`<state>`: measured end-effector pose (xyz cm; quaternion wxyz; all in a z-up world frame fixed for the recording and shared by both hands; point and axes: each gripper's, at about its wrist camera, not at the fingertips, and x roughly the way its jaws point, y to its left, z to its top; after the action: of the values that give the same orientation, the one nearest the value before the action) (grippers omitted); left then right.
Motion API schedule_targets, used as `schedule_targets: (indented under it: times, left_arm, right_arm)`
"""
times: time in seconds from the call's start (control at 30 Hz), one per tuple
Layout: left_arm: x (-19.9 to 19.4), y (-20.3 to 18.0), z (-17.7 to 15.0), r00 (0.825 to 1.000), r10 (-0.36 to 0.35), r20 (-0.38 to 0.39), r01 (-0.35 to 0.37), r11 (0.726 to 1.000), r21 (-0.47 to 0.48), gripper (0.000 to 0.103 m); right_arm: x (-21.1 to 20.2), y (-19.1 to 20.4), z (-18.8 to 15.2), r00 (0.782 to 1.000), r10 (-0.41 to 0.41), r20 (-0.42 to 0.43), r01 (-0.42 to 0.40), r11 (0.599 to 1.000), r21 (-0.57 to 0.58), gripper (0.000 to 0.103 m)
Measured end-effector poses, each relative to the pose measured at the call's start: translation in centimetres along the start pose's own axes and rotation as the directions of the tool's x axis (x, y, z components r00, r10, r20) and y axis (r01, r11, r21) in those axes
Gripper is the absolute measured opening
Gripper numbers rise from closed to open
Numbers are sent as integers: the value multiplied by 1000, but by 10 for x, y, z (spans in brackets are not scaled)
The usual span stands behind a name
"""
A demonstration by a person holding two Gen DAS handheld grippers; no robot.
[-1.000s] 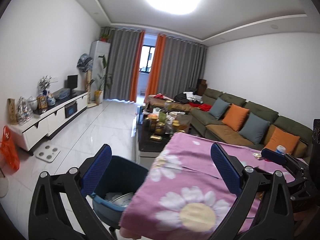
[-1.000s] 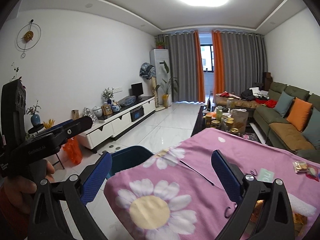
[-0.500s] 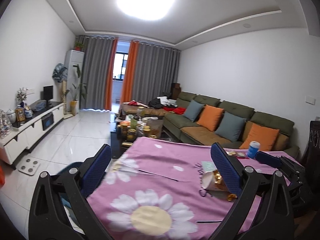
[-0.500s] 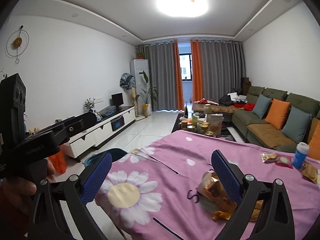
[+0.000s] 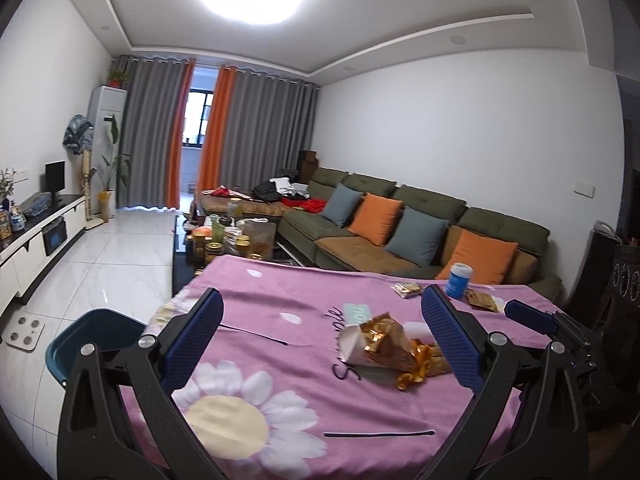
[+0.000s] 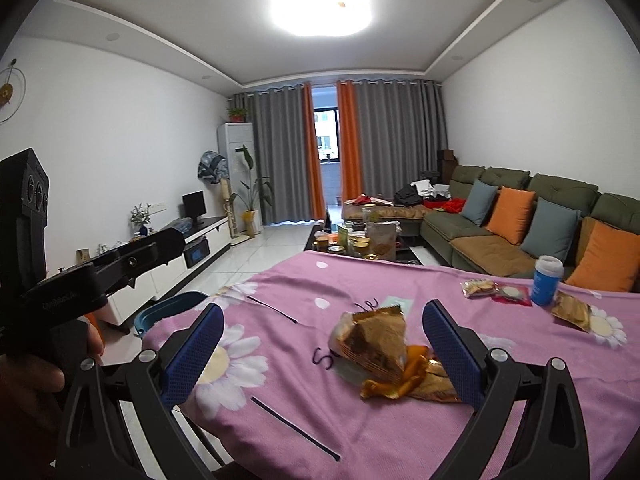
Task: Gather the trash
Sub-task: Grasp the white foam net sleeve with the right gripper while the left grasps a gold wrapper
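Note:
A heap of crumpled gold snack wrappers (image 5: 390, 346) lies on the pink flowered tablecloth (image 5: 288, 396); it also shows in the right wrist view (image 6: 384, 354). My left gripper (image 5: 320, 344) is open and empty above the cloth, with the wrappers ahead, close to its right finger. My right gripper (image 6: 320, 346) is open and empty, and the wrappers lie between its fingertips. More wrappers (image 6: 496, 290) (image 6: 572, 312) and a blue cup (image 6: 546, 280) sit at the far right. A dark blue bin (image 5: 92, 338) stands on the floor left of the table.
A cluttered coffee table (image 6: 360, 240) stands beyond the table and a green sofa with cushions (image 6: 532, 224) runs along the right wall. A white TV cabinet (image 6: 188, 244) lines the left wall. A white scale (image 5: 22, 332) lies on the tiled floor.
Both grippers have swung to the right, away from the bin and over the table. The gold wrappers, the blue cup and the far wrappers have come into view. Both stay open.

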<state>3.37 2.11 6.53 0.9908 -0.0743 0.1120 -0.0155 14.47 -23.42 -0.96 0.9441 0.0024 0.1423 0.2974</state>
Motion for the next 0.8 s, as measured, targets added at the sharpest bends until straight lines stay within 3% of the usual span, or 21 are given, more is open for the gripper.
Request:
schedule_targets:
  times: [0.43,0.8]
  left_arm:
    - [6,-23,-16,997,-70,-29,71,997,30,97]
    - [12,-43,-36,986,-142,-82,147,988,55,97]
  right_arm:
    - [-26,-18,-14,994,-107,-5,107,994,7,96]
    - [-58,-36,-33,976,-219,8,218,975,42,96]
